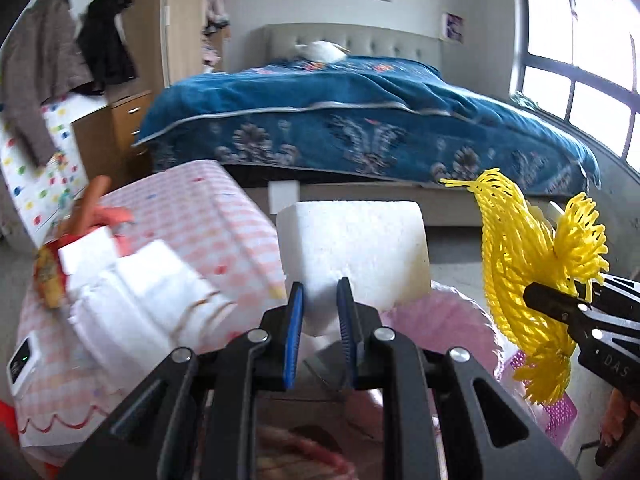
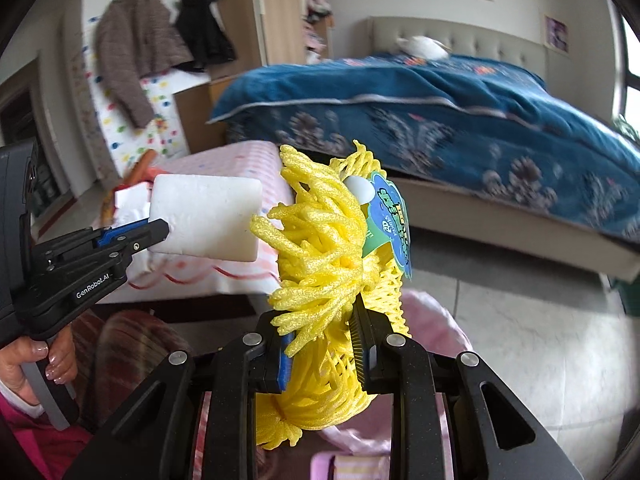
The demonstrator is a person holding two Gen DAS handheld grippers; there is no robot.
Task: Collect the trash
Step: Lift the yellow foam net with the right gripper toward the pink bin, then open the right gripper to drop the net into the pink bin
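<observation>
Our left tongs (image 1: 320, 292) clamped on foam block (image 1: 352, 248), right tongs (image 2: 320, 336) gripping upright yellow net (image 2: 332, 264), pink-lined bin (image 1: 440, 320) beneath us

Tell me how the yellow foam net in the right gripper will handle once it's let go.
The yellow foam net looks soft and floppy: its strands splay and bulge around the right gripper. Probably very light, so it may drift or spring open. Unlikely to break or roll.

Blue-quilted bed (image 1: 360, 120), bright window (image 1: 580, 52), wooden wardrobe (image 1: 188, 20), tiled floor (image 2: 540, 340)
</observation>
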